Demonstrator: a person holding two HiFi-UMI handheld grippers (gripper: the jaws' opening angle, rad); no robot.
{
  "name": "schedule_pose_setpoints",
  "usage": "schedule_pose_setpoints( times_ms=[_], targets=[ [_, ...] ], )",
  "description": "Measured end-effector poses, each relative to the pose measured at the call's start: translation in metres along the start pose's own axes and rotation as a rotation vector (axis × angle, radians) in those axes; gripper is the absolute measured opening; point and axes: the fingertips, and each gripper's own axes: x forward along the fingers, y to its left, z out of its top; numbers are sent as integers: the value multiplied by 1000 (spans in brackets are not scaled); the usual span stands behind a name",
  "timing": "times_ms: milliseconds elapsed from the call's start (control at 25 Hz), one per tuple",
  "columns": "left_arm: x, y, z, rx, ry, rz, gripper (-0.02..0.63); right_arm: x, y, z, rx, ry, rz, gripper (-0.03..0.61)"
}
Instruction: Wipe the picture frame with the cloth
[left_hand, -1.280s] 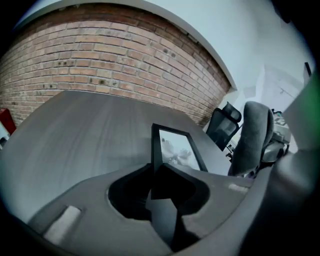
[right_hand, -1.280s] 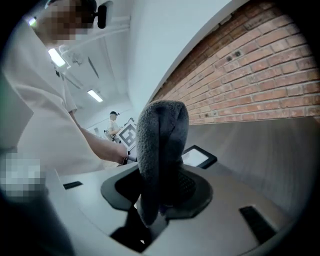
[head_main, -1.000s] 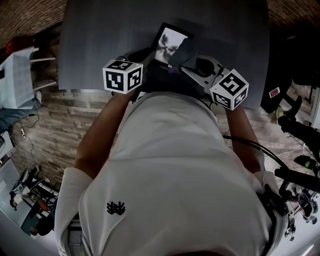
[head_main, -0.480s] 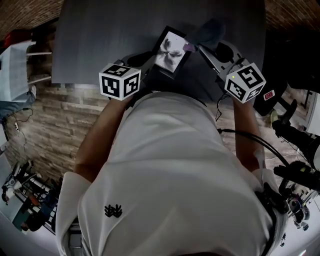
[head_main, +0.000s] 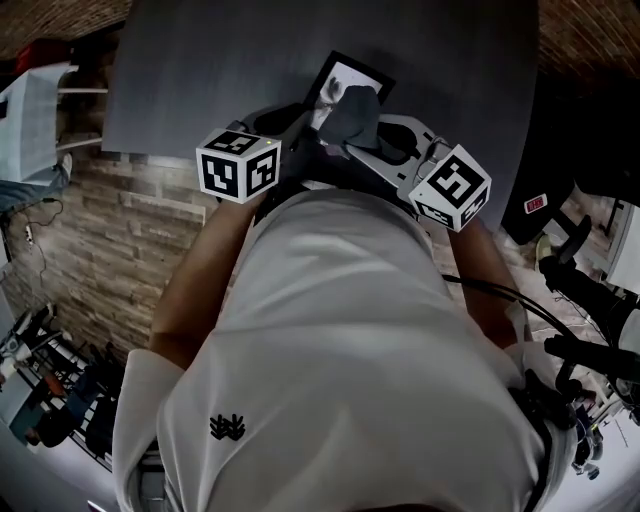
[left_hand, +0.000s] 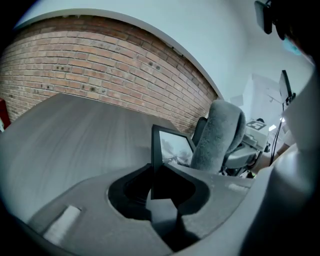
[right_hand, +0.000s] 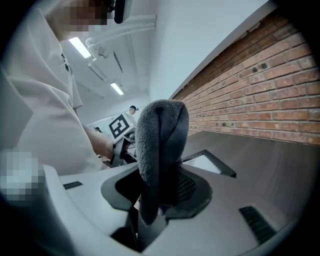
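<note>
Left hand-held gripper (left_hand: 162, 187) clamps a black rectangular picture frame (left_hand: 172, 147) near the tabletop's (head_main: 220, 70) front edge; right hand-held gripper (right_hand: 150, 210) pinches fluffy grey cloth (right_hand: 160, 135).

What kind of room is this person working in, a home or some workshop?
Probably a lab or studio workspace, not a home: a dark grey table by a red brick wall, long white ceiling strip lights, and black cables and equipment stands crowding the floor at the right.
</note>
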Motion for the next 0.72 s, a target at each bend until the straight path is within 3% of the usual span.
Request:
schedule_pose_setpoints(
  times_ms=[480, 600, 720],
  targets=[
    [7, -14, 1, 37, 12, -9, 77, -44, -97, 13, -16, -12, -289, 138],
    [6, -12, 3, 36, 16, -9, 77, -45, -95, 24, -15, -40, -292, 138],
    [9, -8, 5, 31, 14, -1, 77, -37, -76, 32, -34, -58, -229, 138]
  ],
)
